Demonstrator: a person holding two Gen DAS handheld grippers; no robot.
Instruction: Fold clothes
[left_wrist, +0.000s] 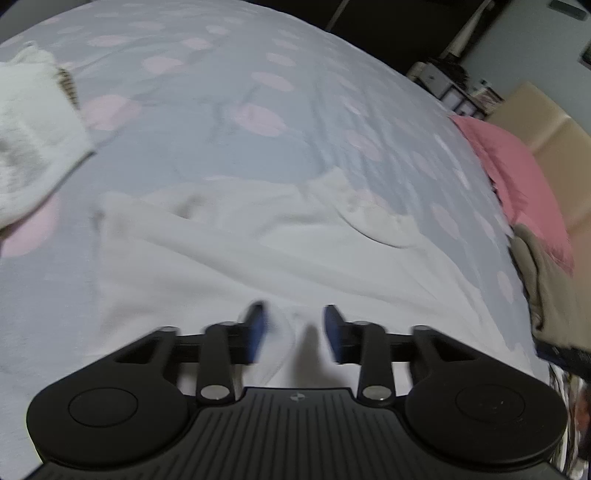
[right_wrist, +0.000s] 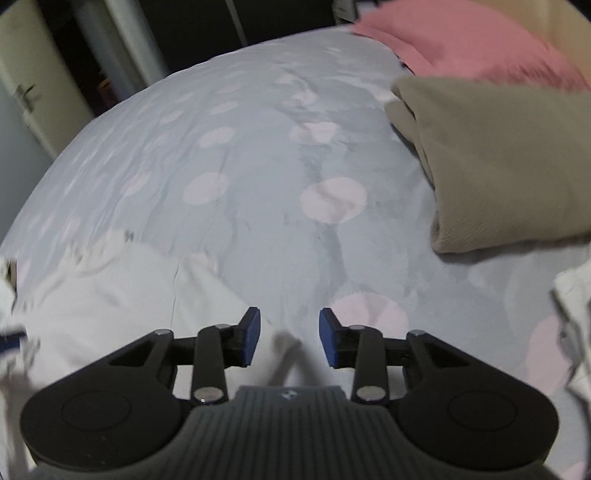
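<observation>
Spread across your grey bed cover with pink dots (left_wrist: 229, 122), the white cloth garment (left_wrist: 221, 251) lies crumpled; your left hand-held gripper (left_wrist: 295, 332) and right hand-held gripper (right_wrist: 290, 334) hover above it, jaws apart, likely for a grasp.

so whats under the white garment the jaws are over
The white garment lies flat on the grey bedspread with pink dots, which shows all around it. Anything beneath the cloth itself is covered.

Ahead of the open left gripper (left_wrist: 293, 334) the white garment (left_wrist: 229, 243) lay flat, with bare bedspread (left_wrist: 207, 147) beyond. A folded white pile (left_wrist: 33, 122) blocked the far left. The tan folded cloth (right_wrist: 506, 162) and pink pillow (right_wrist: 461, 40) crowded the right gripper's (right_wrist: 289, 338) right side.
</observation>
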